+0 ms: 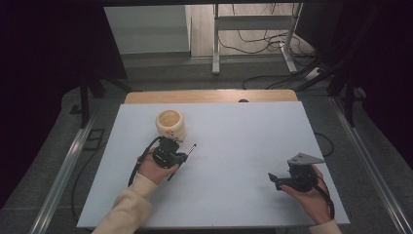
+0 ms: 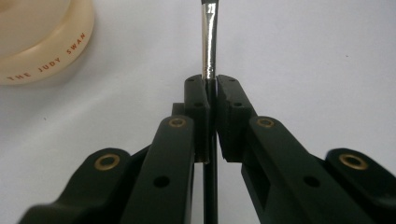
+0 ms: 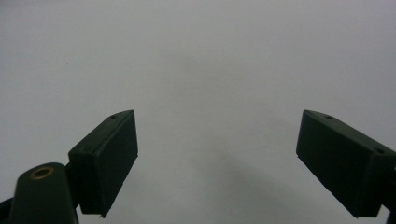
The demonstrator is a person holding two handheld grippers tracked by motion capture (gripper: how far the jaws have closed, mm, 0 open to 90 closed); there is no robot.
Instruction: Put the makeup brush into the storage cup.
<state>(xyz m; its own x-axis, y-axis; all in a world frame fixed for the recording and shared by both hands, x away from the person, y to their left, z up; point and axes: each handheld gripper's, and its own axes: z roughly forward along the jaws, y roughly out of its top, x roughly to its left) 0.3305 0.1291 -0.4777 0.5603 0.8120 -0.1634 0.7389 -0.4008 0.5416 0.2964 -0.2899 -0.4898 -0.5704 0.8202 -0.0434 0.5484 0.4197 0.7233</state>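
The right black two-jaw tool (image 3: 217, 163) has its jaws spread wide, with a broad gap and nothing between them. Each jaw ends in a flat, rectangular dark pad (image 3: 109, 156), angled inward. A brass-coloured rivet (image 3: 42, 173) sits on the arm below the pad at the picture's left. Ahead of and beneath the tool lies the plain, pale grey worktop (image 3: 210, 60), with a soft shadow between the jaws.

1. High view: the white table (image 1: 234, 161) is evenly bright; the surroundings fall into near-black.
2. Left gripper view: a glare streak runs along the metal shaft (image 2: 208, 42); the nearest black jaw parts blur.
3. Right gripper view: dim, grey, soft shadow below centre.
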